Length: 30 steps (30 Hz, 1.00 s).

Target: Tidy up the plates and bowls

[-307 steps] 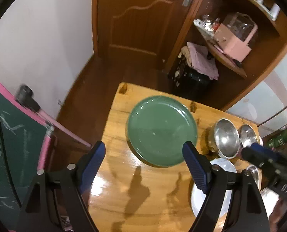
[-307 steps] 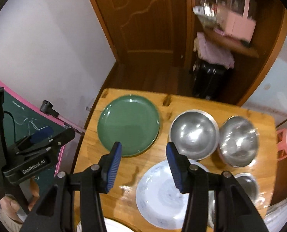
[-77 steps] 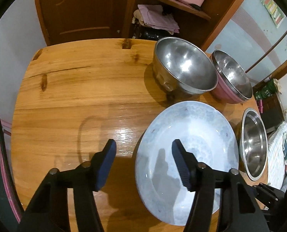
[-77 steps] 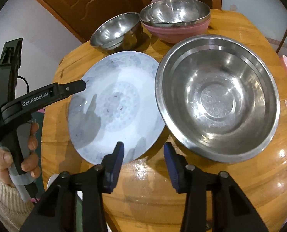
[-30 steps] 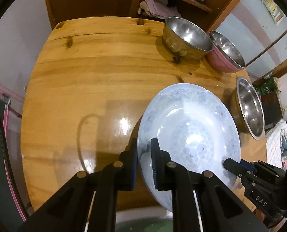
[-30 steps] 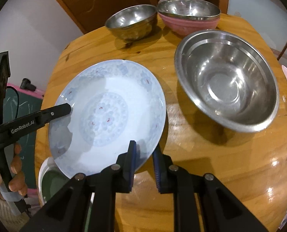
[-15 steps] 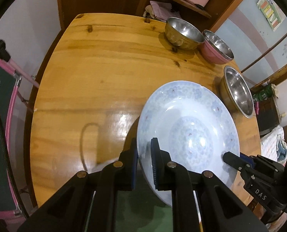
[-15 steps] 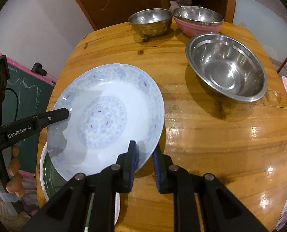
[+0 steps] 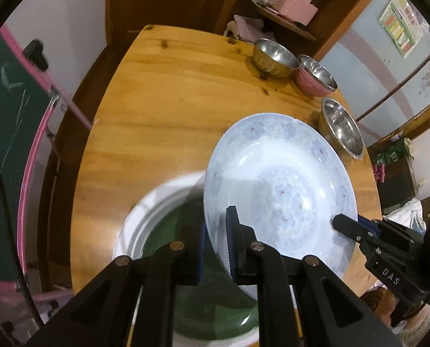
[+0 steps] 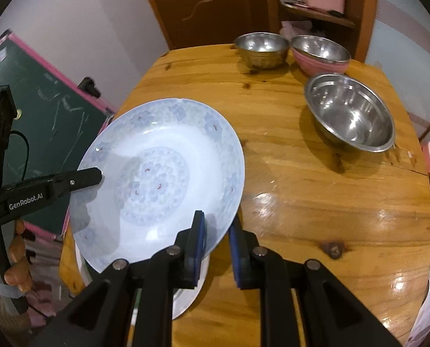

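Both grippers hold one pale blue patterned plate (image 9: 281,193) in the air above the wooden table (image 9: 171,110). My left gripper (image 9: 216,248) is shut on its left rim. My right gripper (image 10: 216,243) is shut on its right rim; the plate also shows in the right wrist view (image 10: 160,176). Below the held plate a green plate (image 9: 197,297) lies on a white plate (image 9: 139,217) at the table's near edge. Only the white plate's rim (image 10: 186,300) shows in the right wrist view.
A steel bowl (image 10: 261,49), a pink bowl with a steel bowl inside (image 10: 320,55) and a wide steel bowl (image 10: 349,112) stand at the far right of the table. A green chalkboard with a pink frame (image 10: 44,110) stands to the left. A door and shelves are behind.
Both grippers have carried the blue plate up and back toward the near edge. The green and white stacked plates have come into fuller view beneath it.
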Available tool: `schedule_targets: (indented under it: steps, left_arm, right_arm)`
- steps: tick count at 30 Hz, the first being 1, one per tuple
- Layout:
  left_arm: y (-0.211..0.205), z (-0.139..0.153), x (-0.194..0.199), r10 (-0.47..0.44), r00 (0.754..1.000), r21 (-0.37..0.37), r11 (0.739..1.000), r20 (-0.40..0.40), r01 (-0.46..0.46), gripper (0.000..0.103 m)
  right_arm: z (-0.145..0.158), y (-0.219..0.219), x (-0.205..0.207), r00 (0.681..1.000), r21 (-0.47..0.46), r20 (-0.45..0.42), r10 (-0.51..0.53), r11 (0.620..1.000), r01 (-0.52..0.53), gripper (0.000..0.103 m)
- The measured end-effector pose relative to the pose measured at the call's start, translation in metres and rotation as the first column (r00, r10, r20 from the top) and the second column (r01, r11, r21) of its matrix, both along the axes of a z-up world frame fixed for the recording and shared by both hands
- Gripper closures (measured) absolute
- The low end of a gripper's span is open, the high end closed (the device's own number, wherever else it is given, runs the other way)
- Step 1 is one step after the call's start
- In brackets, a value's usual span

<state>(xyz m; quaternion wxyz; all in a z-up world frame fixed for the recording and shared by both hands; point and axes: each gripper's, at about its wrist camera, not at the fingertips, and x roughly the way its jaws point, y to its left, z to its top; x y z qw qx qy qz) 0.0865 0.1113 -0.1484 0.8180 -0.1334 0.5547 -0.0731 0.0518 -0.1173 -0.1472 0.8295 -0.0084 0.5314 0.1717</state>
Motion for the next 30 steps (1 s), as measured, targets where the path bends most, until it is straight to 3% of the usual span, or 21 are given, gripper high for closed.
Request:
schedule_targets:
  steps: [13, 19, 30]
  left_arm:
    - [0.044, -0.050, -0.076, 0.114, 0.987, -0.010, 0.993, -0.109, -0.116, 0.092]
    - [0.046, -0.059, -0.079, 0.111, 0.987, 0.007, 0.994, -0.115, -0.111, 0.092]
    - [0.041, -0.060, -0.073, 0.106, 0.988, 0.021, 0.994, -0.117, -0.104, 0.092]
  right_arm:
    - [-0.027, 0.050, -0.044, 0.983, -0.051, -0.039, 0.179, 0.982, -0.181, 0.088]
    - [-0.047, 0.055, -0.046, 0.981, -0.070, -0.081, 0.177, 0.981, -0.183, 0.088]
    - [-0.046, 0.057, -0.041, 0.983, -0.104, -0.091, 0.160, 0.980, -0.169, 0.088]
